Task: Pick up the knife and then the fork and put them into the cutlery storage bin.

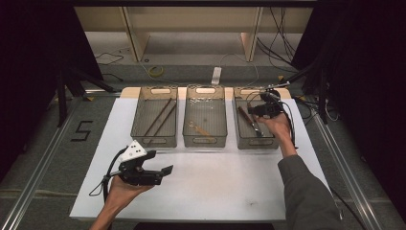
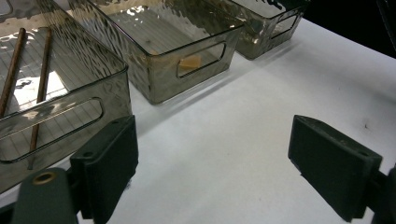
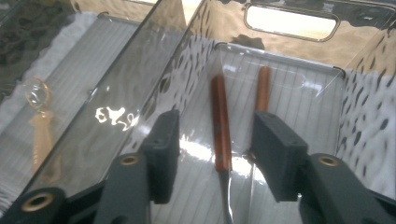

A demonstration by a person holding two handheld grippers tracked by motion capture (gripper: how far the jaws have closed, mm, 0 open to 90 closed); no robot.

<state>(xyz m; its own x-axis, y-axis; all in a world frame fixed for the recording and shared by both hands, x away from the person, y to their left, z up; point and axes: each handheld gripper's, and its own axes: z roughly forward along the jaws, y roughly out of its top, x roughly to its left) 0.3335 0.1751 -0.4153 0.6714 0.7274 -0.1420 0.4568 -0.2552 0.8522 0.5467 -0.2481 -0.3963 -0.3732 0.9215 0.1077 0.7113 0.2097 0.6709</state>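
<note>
Three smoky clear bins stand in a row at the back of the white table point(image 1: 215, 187). My right gripper point(image 1: 256, 111) reaches down into the right bin point(image 1: 256, 144). Its jaws point(image 3: 215, 140) stand apart on either side of a red-brown handled utensil point(image 3: 220, 126) lying on the bin floor, and the pads do not press it. A second brown handle point(image 3: 263, 88) lies beside it. My left gripper point(image 1: 163, 173) hovers low over the table in front of the left bin point(image 1: 154, 142), open point(image 2: 212, 158) and with nothing between its fingers.
The left bin holds two brown sticks point(image 1: 162, 117) point(image 2: 42, 84). An amber see-through utensil point(image 1: 200, 129) point(image 3: 41, 126) lies in the middle bin point(image 1: 205, 142). Metal rails run along both sides of the table, and cables lie on the floor behind it.
</note>
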